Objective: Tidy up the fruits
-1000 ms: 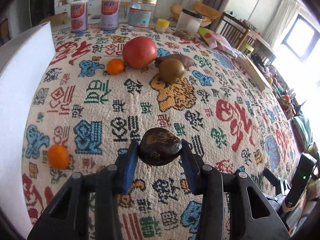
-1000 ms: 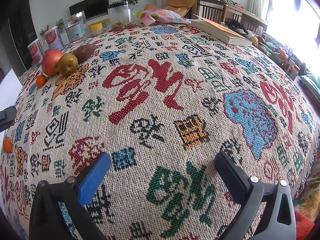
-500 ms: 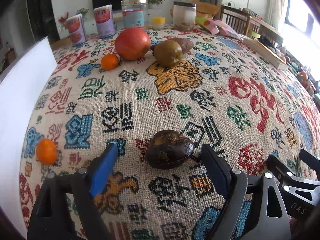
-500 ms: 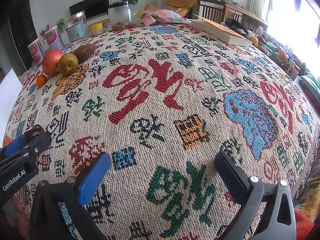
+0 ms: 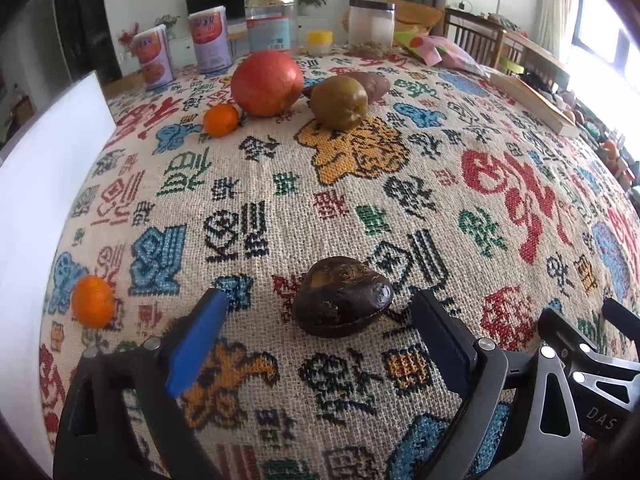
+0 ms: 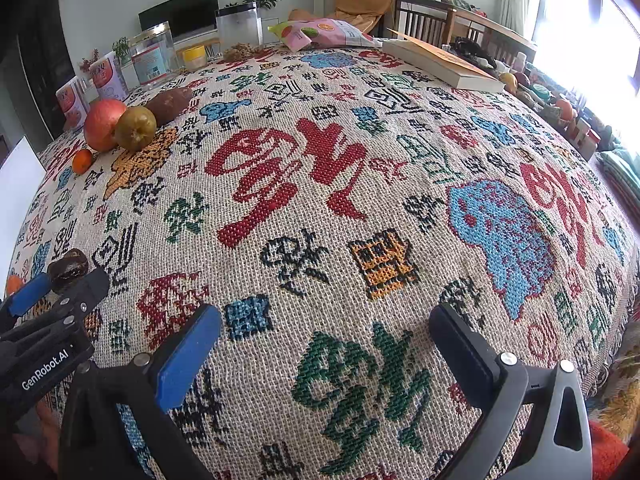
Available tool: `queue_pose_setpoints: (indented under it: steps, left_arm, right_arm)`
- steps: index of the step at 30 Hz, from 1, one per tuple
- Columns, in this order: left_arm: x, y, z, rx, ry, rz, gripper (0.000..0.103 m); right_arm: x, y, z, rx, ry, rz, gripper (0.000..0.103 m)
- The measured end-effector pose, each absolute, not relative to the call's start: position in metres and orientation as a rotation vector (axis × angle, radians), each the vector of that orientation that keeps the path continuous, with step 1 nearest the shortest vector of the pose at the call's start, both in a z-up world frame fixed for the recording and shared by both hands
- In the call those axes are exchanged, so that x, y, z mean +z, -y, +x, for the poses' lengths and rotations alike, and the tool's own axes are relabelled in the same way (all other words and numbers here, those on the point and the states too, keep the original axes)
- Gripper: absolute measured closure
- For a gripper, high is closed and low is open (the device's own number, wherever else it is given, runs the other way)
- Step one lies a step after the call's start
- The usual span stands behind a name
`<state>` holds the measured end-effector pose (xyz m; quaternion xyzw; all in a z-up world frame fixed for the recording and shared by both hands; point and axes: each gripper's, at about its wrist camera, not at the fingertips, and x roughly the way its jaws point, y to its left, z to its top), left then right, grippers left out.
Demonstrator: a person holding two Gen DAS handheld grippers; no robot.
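A dark brown wrinkled fruit (image 5: 342, 298) lies on the patterned cloth between the fingers of my open left gripper (image 5: 320, 332), which does not touch it. It also shows in the right wrist view (image 6: 68, 265), next to the left gripper (image 6: 60, 288). Farther back stand a big red fruit (image 5: 267, 82), a green-brown pear (image 5: 339, 102), a brown sweet potato (image 5: 372, 84) and a small orange (image 5: 220, 120). Another small orange (image 5: 93, 301) lies at the left. My right gripper (image 6: 324, 344) is open and empty over the cloth.
A white board (image 5: 44, 184) stands along the table's left side. Two cans (image 5: 210, 38), jars (image 5: 270, 22) and a snack bag (image 6: 320, 32) line the far edge. A book (image 6: 440, 64) lies at the far right. The right gripper's body (image 5: 580, 360) is beside the left one.
My left gripper opened and let go of the dark brown fruit, which now rests on the cloth. The left gripper came down into the right wrist view. The right gripper stayed still.
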<state>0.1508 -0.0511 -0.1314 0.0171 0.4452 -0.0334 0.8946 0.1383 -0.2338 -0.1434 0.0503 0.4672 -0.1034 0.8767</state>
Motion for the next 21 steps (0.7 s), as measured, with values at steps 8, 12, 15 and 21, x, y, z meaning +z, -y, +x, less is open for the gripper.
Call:
queue_pose_setpoints:
  steps: [8, 12, 15, 21]
  left_arm:
    - [-0.1315, 0.051, 0.1509, -0.069, -0.923, 0.036, 0.008]
    - [-0.1315, 0.0509, 0.1509, -0.069, -0.923, 0.036, 0.008]
    - [-0.1315, 0.0509, 0.1508, -0.069, -0.923, 0.036, 0.008]
    - [-0.1316, 0.0508, 0.1507, -0.07, -0.923, 0.035, 0.008]
  right_arm:
    - [-0.1433, 0.2338, 0.138, -0.216, -0.975, 0.105, 0.0]
    - [-0.1433, 0.2338, 0.1386, -0.215, -0.975, 0.105, 0.0]
    - [-0.1433, 0.2336, 0.1388, -0.216, -0.975, 0.105, 0.0]
    - [-0.1427, 0.2346, 0.1388, -0.208, -0.974, 0.113, 0.0]
